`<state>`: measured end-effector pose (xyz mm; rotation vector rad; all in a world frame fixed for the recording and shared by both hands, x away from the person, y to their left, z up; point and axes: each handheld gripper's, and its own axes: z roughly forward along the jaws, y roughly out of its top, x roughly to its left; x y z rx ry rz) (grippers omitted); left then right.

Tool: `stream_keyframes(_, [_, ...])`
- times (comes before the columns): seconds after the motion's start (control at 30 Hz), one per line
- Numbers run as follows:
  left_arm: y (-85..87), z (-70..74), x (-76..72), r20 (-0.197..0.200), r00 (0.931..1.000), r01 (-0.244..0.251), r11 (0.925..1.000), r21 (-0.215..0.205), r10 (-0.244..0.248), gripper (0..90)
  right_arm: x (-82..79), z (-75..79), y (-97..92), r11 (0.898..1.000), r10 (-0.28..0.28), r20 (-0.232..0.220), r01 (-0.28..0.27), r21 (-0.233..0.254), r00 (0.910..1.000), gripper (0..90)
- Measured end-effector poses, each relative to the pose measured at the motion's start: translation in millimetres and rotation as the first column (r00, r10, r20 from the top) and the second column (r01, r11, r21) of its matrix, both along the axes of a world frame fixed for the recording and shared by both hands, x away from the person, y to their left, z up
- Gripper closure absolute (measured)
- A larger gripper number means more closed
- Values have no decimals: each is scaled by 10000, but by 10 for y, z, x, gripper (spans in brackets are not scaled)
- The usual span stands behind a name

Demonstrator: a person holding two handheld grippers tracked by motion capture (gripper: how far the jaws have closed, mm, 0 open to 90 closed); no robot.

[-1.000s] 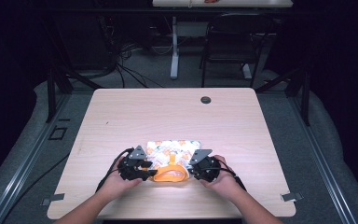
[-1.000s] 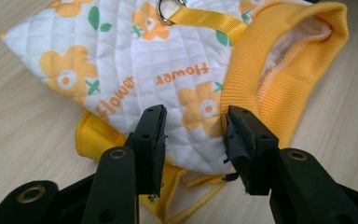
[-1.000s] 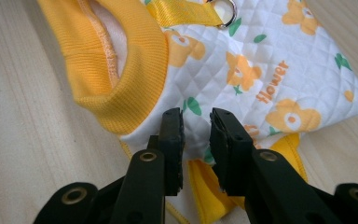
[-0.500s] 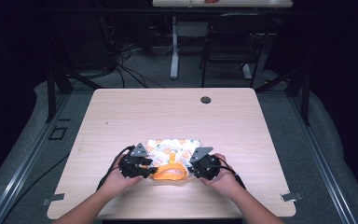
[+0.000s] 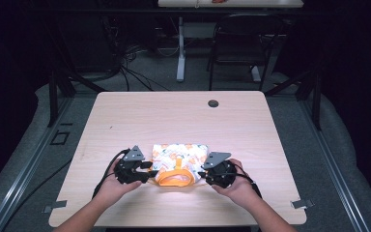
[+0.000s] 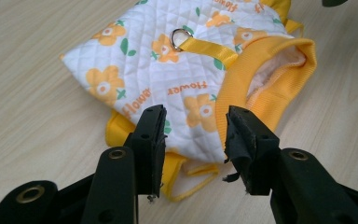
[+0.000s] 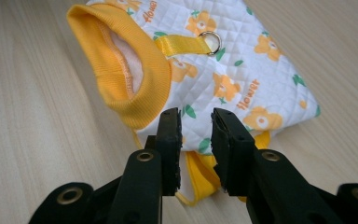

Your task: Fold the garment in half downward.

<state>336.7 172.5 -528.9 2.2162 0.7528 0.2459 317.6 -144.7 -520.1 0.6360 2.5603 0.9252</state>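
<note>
High view: small quilted flower-print garment (image 5: 183,155) lies flat near the table's (image 5: 183,113) front edge, left gripper (image 5: 147,175) and right gripper (image 5: 204,176) flanking its orange collar (image 5: 175,178), probably to lift both sides together. Left gripper view: jaws spread, nothing pinched, hem between them, D-ring (image 6: 181,37) strap facing up. Right gripper view: jaws apart too, narrower; fabric contact unclear.

Left gripper (image 6: 193,133) — black body, two black jaws with worn, frayed pads, brass-ringed holes, grey three-cornered plate on top, black cable trailing. Right gripper (image 7: 196,135) — same black build, smoother pads, grey plate, cable. Forearms bare; no sleeves in view.
</note>
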Motion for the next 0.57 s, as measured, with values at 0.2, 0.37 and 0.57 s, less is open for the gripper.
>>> stream_keyframes(0.2, [134,19,-24,-10,9996,-289,9996,-10,289,572,-68,52,-97,9998,-198,95,198,-30,9998,716])
stream_keyframes(0.37, [294,-14,-63,-50,9971,-763,9969,-204,762,563,-107,19,-183,9991,-427,49,427,-46,9991,710])
stream_keyframes(0.57, [418,-26,-139,-6,9953,-967,9945,-404,968,533,-168,-6,-283,9968,-762,87,759,252,9971,660])
